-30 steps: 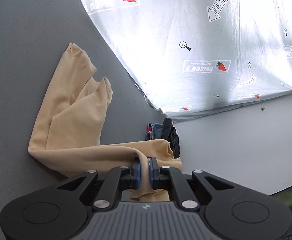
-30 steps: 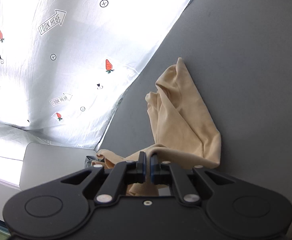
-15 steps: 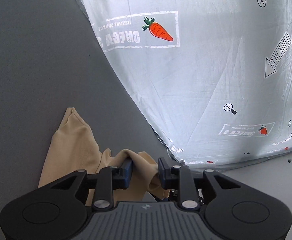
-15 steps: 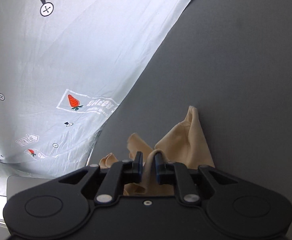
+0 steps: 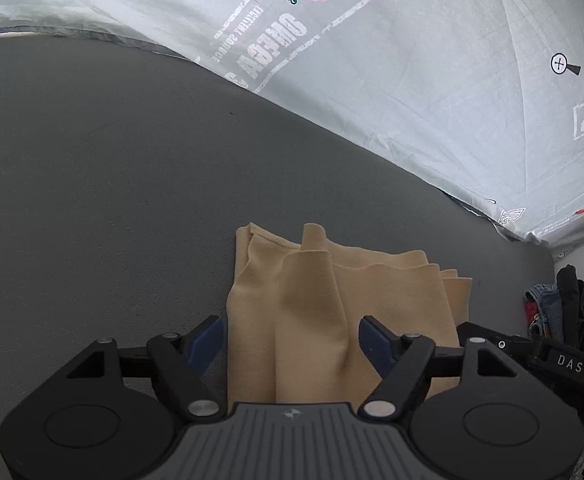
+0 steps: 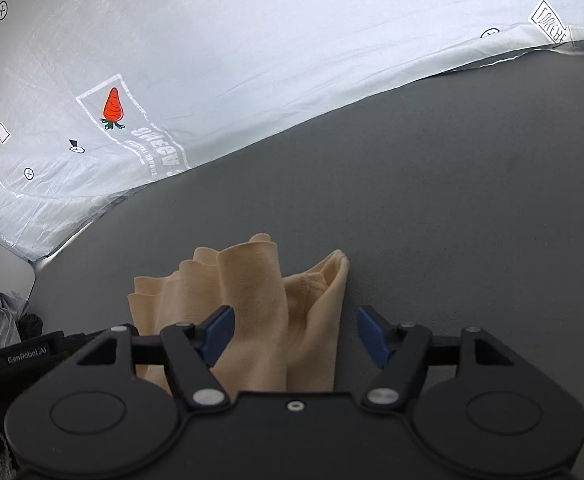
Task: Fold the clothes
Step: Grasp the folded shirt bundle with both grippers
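Opening wide, both tools, left tool (image 5: 292, 338) and right tool (image 6: 295, 332), hold nothing as the tan cloth (image 5: 331, 300) lies folded on the grey counter (image 5: 112, 200), between their jaws, stretching far.

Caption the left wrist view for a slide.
Left gripper opening over a folded tan garment on the grey surface.

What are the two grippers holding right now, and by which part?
Nothing. The jaws of the left gripper and the right gripper are opening, clear of the beige garment lying between them on the grey surface.
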